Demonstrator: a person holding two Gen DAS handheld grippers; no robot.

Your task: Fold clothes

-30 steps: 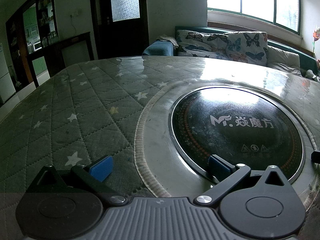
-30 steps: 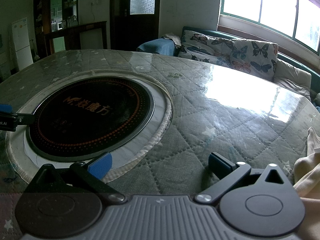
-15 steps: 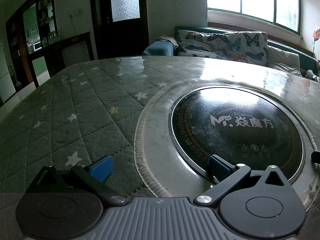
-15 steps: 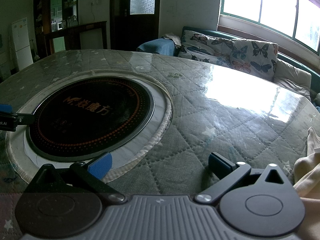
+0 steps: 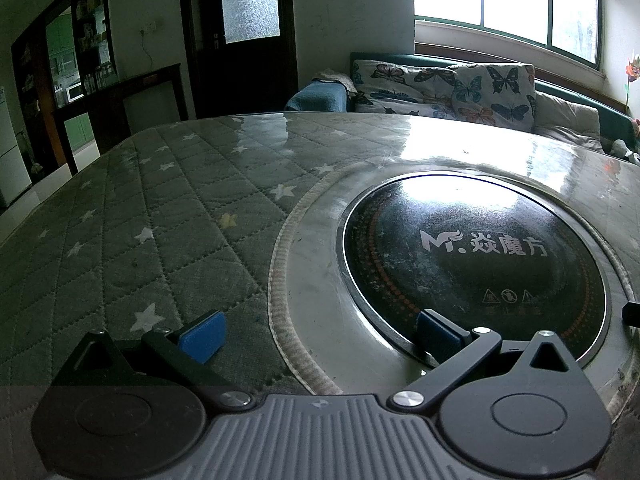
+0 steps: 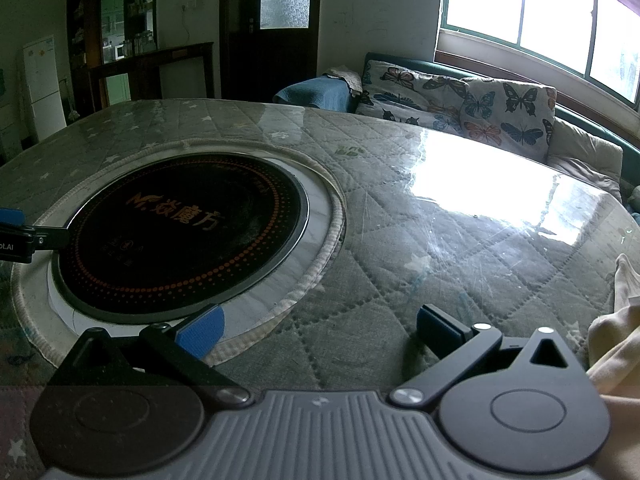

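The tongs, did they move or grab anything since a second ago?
Nothing visibly changed. The left tongs and right tongs are open and empty above the quilted table cover, and the cream cloth lies untouched at the right edge, same as before.

Lighting: daylight only, entering through the window [image 5: 508, 8] at one o'clock in the left wrist view and the window [image 6: 540, 16] at two o'clock in the right wrist view; panes were blown out to white. Glare: a broad bright patch lay on the glossy table cover [image 6: 480, 184], with a smaller reflection on the black round cooktop [image 5: 472, 200]. The room toward ten o'clock was dim and greenish, the dark door [image 5: 240, 36] nearly black. Shadows under the gripper bodies at six o'clock were soft. Distortion: strong fisheye bending, with corner vignetting. Focus: sharp throughout, no motion blur. A darker band crossed each lower left corner.
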